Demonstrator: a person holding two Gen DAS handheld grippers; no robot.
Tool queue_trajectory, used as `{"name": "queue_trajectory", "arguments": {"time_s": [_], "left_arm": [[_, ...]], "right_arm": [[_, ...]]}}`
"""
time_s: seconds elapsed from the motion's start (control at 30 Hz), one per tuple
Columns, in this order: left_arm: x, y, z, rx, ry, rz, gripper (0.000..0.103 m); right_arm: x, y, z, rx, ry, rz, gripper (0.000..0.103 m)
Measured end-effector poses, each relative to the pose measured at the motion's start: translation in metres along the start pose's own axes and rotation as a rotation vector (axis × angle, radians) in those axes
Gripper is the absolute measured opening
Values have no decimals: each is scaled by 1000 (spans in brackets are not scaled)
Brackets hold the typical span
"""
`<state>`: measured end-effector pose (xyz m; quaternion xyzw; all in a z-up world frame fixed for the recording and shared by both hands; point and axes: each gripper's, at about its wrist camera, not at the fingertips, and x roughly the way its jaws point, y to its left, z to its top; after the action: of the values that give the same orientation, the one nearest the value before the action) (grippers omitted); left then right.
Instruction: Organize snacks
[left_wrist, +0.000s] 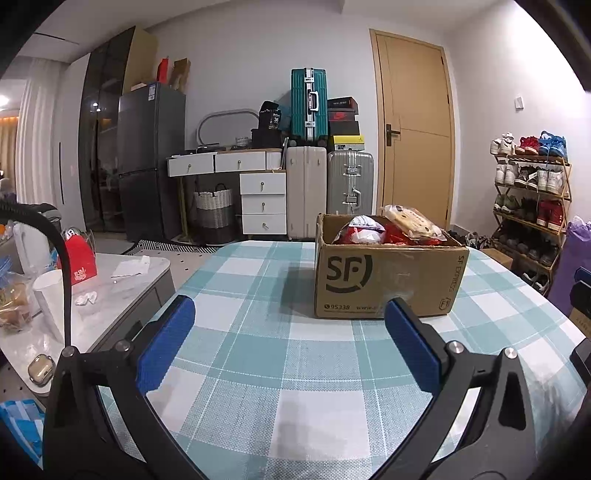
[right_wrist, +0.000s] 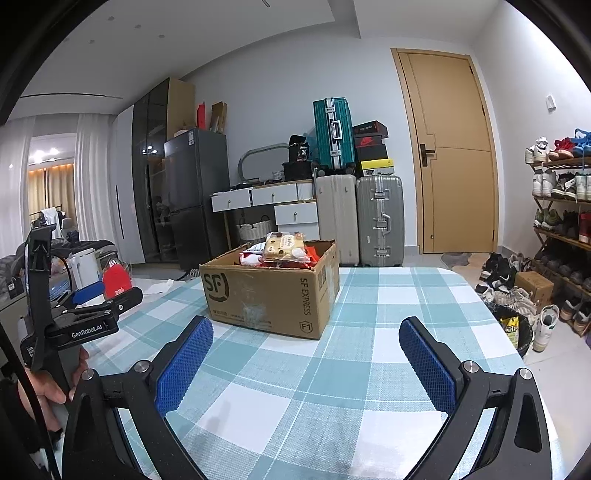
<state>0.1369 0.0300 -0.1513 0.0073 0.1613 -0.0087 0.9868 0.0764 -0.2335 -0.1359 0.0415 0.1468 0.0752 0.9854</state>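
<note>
A brown SF Express cardboard box (left_wrist: 384, 280) (right_wrist: 269, 291) stands open on the teal checked tablecloth (left_wrist: 258, 354) (right_wrist: 332, 387). Snack packs fill it: red and white bags (left_wrist: 364, 230) (right_wrist: 255, 258) and a pale biscuit pack (left_wrist: 412, 221) (right_wrist: 284, 245) on top. My left gripper (left_wrist: 290, 341) is open and empty, just short of the box's front wall. My right gripper (right_wrist: 306, 365) is open and empty too, near the table's front, with the box ahead and slightly left. The left gripper (right_wrist: 96, 299) also shows at the left of the right wrist view, held by a hand (right_wrist: 48, 387).
A marble side table (left_wrist: 122, 299) to the left carries a white cup (left_wrist: 50, 299), a red bag (left_wrist: 79, 258), tissues and a kettle. Suitcases (left_wrist: 330, 192), drawers (left_wrist: 262, 203) and a fridge stand behind. A shoe rack (left_wrist: 532, 206) and shoes on the floor (right_wrist: 513, 295) lie to the right.
</note>
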Motion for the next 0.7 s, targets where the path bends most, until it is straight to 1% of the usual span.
{"name": "queue_trajectory", "arguments": {"time_s": [0.2,0.23,0.7], "left_arm": [[5,6,0,-1,-3,3,103],[1,3,4,-2,-4,6,103],[2,4,2,-2,-5,6,103]], "right_arm": [[-3,-1,4,15,-8,0,103],[-3,-2,4,17,-7,-1,103],[-2,-1,3,14,-5,1,103]]}}
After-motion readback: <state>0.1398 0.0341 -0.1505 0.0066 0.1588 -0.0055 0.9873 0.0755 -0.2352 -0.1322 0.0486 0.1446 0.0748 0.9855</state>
